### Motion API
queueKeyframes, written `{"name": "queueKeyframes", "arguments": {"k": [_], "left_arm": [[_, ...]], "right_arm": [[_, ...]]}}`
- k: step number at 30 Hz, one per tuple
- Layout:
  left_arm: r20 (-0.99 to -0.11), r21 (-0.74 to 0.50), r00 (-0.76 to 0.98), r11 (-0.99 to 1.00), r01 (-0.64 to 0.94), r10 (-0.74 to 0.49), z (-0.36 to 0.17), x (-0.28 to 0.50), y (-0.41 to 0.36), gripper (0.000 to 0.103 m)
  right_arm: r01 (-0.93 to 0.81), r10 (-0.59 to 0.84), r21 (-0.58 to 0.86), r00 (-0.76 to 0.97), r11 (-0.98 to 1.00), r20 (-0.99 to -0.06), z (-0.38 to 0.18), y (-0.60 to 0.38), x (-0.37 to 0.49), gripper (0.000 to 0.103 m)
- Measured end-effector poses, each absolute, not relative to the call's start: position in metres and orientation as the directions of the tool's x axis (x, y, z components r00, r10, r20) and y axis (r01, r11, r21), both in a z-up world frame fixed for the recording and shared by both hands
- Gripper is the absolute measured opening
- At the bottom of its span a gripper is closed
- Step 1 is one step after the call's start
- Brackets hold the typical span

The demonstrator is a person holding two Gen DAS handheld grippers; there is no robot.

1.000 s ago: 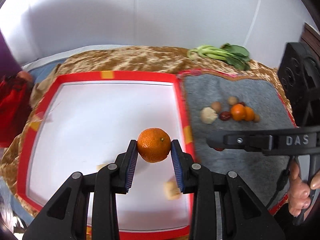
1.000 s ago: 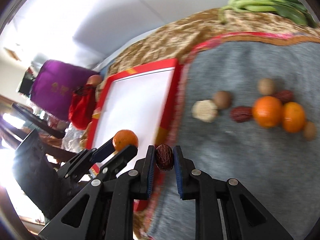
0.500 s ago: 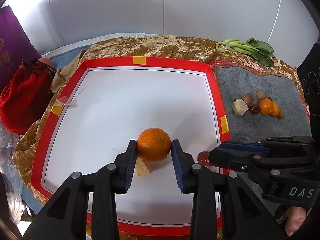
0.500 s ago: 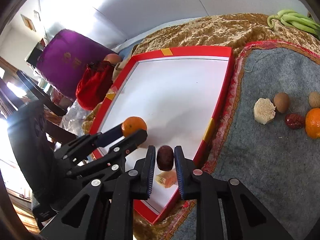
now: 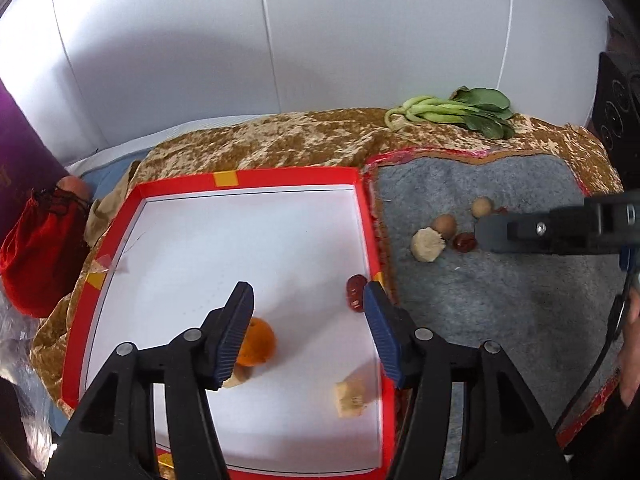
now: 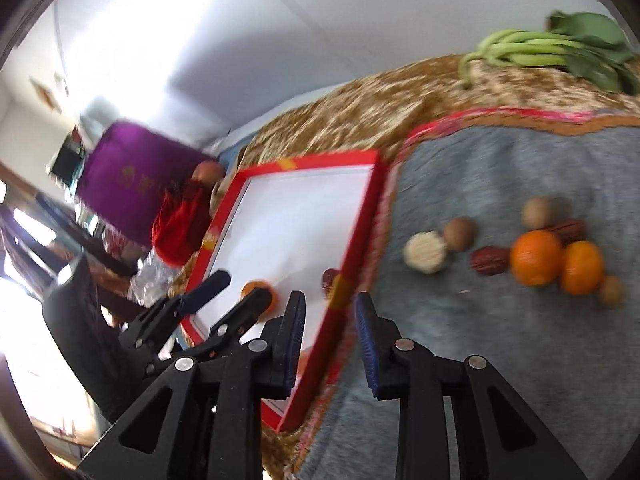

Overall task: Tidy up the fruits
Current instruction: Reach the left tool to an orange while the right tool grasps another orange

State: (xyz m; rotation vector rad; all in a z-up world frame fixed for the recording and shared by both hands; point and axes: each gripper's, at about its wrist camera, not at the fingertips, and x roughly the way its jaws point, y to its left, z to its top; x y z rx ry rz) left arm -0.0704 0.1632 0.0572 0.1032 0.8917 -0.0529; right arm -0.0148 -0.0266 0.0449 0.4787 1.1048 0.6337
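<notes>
Now both tongs stand with jaws spread and nothing between them. Seen from the left wrist, the left gripper [image 5: 306,322] hangs over the red-rimmed white tray [image 5: 248,188], its left finger just in front of a mandarin [image 5: 258,342] lying on the tray floor at about 7 o'clock. A red date [image 5: 354,292] lies at the tray's 3 o'clock edge, beside the tip of the right finger. A pale crumbly chunk [image 5: 352,398] rests at 5 o'clock in the tray, and a second pale piece [image 5: 236,380] peeks from under the mandarin.

At 3 o'clock from the tray spreads the grey mat [image 5: 500,312], carrying a pale lump [image 5: 427,245], a brown round fruit [image 5: 444,226], a tan round fruit [image 5: 481,207] and another red date [image 5: 464,242] in a loose cluster. The right gripper [image 6: 330,334] is poised over the tray's right rim, reaching in over the mat. From its own camera two oranges [image 6: 536,257] sit touching on the mat at 3 o'clock, a further date behind them.

Leafy greens [image 5: 456,112] lie on the gold cloth [image 5: 280,140] at 1 o'clock; a red pouch [image 5: 38,256] sits at 9 o'clock.
</notes>
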Motion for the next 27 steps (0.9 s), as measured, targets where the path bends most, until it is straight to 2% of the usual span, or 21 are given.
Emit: {"name": "queueKeyframes", "arguments": {"k": [6, 14, 22, 27], "left_arm": [[-0.772, 0.100, 0.635, 0.978, 0.182, -0.040, 0.057, -0.065, 0.122, 0.056], [-0.790, 0.160, 0.611, 0.946, 0.283, -0.049, 0.043, -0.057, 0.076, 0.060], [-0.843, 0.133, 0.533, 0.933, 0.335, -0.072, 0.023, -0.043, 0.062, 0.060], [-0.848, 0.096, 0.523, 0.943, 0.317, -0.089, 0.022, -0.039, 0.067, 0.060]], "right_arm": [[-0.053, 0.660, 0.695, 0.373, 0.717, -0.652, 0.044, -0.108, -0.005, 0.034], [0.144, 0.582, 0.666, 0.376, 0.732, -0.721, 0.026, -0.183, -0.002, 0.035], [0.181, 0.512, 0.579, 0.314, 0.795, -0.800, 0.003, -0.183, 0.000, 0.035], [0.164, 0.498, 0.554, 0.286, 0.816, -0.819, -0.003, -0.169, 0.004, 0.035]]}}
